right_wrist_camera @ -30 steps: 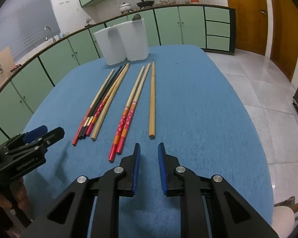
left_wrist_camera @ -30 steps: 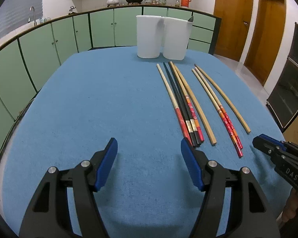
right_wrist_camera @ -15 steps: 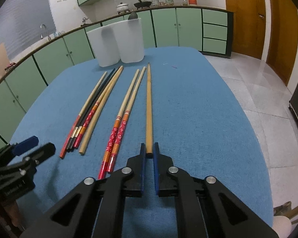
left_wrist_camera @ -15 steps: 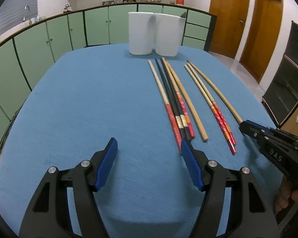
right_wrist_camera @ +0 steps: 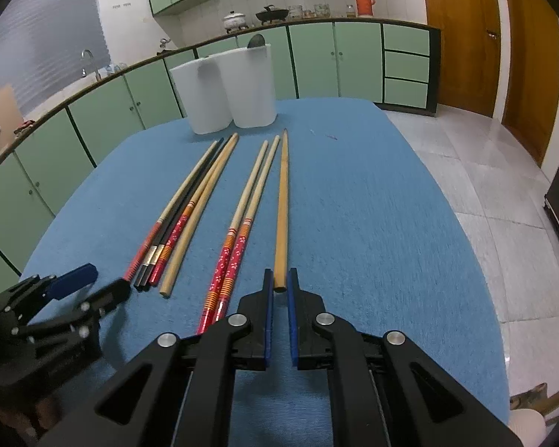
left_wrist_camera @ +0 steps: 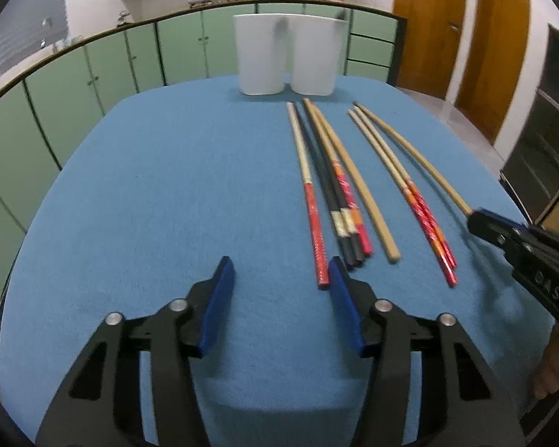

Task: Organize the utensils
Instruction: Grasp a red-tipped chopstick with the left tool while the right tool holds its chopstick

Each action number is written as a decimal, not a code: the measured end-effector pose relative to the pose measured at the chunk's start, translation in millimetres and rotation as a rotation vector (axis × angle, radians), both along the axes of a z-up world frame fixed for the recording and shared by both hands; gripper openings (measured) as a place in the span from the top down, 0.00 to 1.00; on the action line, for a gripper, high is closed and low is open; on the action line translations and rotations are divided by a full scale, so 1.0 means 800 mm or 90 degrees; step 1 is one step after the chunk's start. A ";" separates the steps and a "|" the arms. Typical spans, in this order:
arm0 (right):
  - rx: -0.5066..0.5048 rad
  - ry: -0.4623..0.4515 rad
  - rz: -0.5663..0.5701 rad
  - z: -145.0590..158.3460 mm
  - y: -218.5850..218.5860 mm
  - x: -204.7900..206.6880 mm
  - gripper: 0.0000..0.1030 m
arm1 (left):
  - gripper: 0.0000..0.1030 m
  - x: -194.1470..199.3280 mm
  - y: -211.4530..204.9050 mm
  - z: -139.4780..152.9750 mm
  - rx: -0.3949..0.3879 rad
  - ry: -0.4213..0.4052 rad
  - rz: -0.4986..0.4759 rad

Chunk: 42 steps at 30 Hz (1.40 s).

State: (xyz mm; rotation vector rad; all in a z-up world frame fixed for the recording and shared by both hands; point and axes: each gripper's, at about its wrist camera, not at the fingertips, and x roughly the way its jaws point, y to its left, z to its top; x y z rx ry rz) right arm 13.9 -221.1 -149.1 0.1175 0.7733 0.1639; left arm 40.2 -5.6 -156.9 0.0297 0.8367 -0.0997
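Plainly light, stiff and slick, the plain chopstick [right_wrist_camera: 281, 208] sits end-pinched in the right gripper [right_wrist_camera: 279, 290]; the left gripper [left_wrist_camera: 279, 279] hangs open.

The near end of the plain wooden chopstick [right_wrist_camera: 281, 208] sits between the right gripper [right_wrist_camera: 280, 287] fingertips; contact cannot be told; a dark utensil top [right_wrist_camera: 256, 40] pokes above the white containers [right_wrist_camera: 249, 85], its kind unclear; the left gripper [right_wrist_camera: 87, 283] is blurred at the table's [right_wrist_camera: 372, 223] near-left edge; countertop jars are too small to identify.
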 end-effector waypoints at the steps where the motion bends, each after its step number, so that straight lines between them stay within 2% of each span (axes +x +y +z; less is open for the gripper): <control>1: 0.000 0.001 0.000 0.000 0.000 0.000 0.93 | 0.52 0.002 0.005 0.001 -0.007 0.001 0.008; 4: 0.001 0.004 0.000 -0.001 0.000 0.000 0.93 | 0.54 0.005 0.019 0.003 -0.026 0.000 0.025; 8: -0.002 0.010 -0.001 -0.003 0.000 0.000 0.93 | 0.52 0.004 0.019 0.004 -0.036 0.000 0.015; 17: 0.002 0.024 -0.004 -0.010 0.002 0.006 0.92 | 0.51 0.005 0.006 -0.001 -0.002 0.001 0.002; 20: -0.001 0.025 -0.006 -0.011 0.003 0.007 0.93 | 0.63 0.006 0.005 -0.001 -0.004 0.000 0.002; 22: 0.005 0.025 -0.006 -0.010 0.001 0.008 0.93 | 0.94 0.007 0.004 0.000 -0.014 0.004 -0.004; 26: 0.011 0.005 -0.010 0.003 -0.004 0.003 0.94 | 0.95 0.010 0.006 0.008 -0.035 0.004 -0.009; 34: -0.014 -0.081 -0.010 0.070 -0.010 -0.004 0.94 | 0.95 0.003 0.007 0.081 0.003 -0.103 -0.011; 42: -0.027 -0.153 -0.002 0.135 -0.016 0.006 0.94 | 0.95 0.006 0.020 0.155 -0.006 -0.193 0.000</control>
